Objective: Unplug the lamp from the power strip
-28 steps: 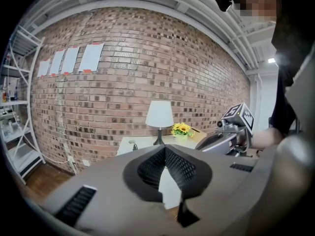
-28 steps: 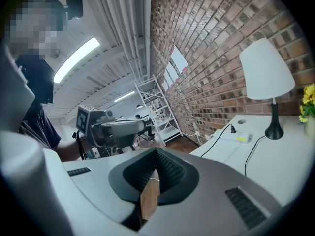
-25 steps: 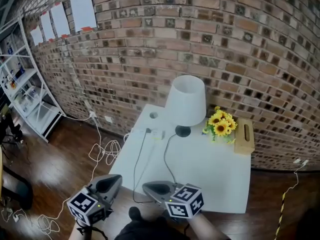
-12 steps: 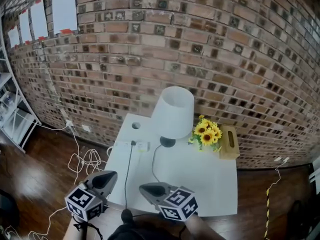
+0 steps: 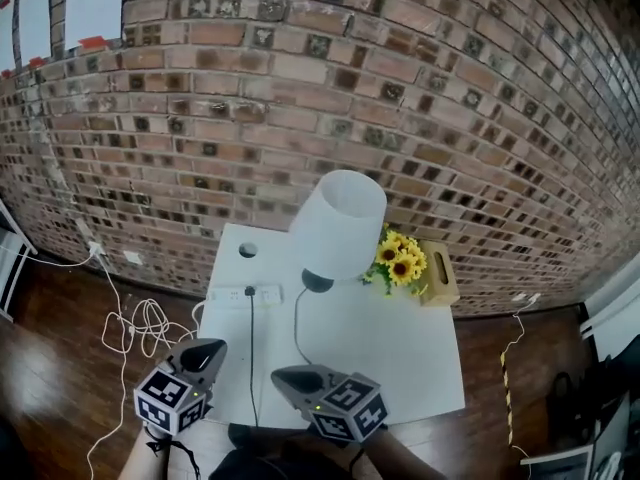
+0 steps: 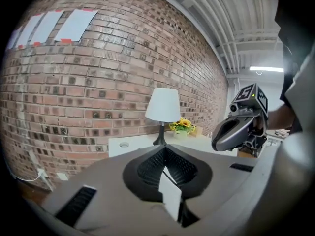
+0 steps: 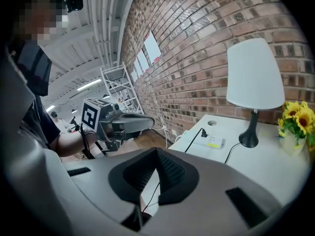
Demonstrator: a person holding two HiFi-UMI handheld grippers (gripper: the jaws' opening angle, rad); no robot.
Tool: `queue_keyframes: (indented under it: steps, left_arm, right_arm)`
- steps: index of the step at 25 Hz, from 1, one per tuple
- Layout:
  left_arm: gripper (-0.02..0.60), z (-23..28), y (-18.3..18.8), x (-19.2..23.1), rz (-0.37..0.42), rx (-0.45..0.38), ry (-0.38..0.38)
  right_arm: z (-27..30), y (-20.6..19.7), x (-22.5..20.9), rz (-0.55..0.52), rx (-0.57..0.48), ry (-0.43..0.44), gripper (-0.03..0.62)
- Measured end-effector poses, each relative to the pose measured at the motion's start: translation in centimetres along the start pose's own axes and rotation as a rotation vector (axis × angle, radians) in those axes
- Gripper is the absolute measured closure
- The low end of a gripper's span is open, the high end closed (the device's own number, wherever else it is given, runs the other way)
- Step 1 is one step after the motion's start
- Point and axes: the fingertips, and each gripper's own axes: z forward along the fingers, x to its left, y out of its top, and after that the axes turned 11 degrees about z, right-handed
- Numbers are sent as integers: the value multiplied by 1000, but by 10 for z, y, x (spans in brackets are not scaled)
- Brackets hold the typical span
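The lamp [image 5: 340, 223] with a white shade stands at the back of the white table [image 5: 400, 358], its dark base [image 5: 317, 282] near the wall. A white power strip [image 5: 245, 294] lies to the left of the base with a black plug [image 5: 250, 293] in it; a black cord runs from there to the front edge. My left gripper [image 5: 212, 346] and right gripper [image 5: 278, 374] hover side by side before the table's front edge, both shut and empty. The right gripper view shows the lamp [image 7: 254, 75], strip [image 7: 214, 141] and plug [image 7: 203, 132]. The left gripper view shows the lamp [image 6: 164, 104] far ahead.
A bunch of sunflowers [image 5: 400, 258] and a wooden tissue box [image 5: 438, 273] stand right of the lamp against the brick wall. A round cable hole [image 5: 247, 250] is in the table's back left corner. White cables [image 5: 140, 323] lie coiled on the wooden floor to the left.
The head view has swung right and the shelf at the left has left the picture. Both grippers stay shut and low before the table's front edge.
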Motion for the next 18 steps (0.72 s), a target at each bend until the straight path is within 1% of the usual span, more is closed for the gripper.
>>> queue_keyframes:
  steps: [3, 8, 11, 15, 18]
  left_arm:
    - [566, 11, -14, 17, 6, 26, -28]
    - [566, 36, -28, 46, 28, 47, -43]
    - [566, 53, -33, 57, 66, 72, -46]
    - [566, 76, -39, 60, 127, 116, -63]
    - [566, 93, -43, 60, 172, 161, -72]
  right_arm:
    - [7, 4, -8, 6, -7, -58, 597]
    - [20, 10, -27, 10, -6, -126, 597]
    - [28, 16, -42, -4, 2, -160, 597]
    - [42, 25, -61, -17, 14, -161, 597]
    - [57, 28, -83, -27, 34, -167, 597]
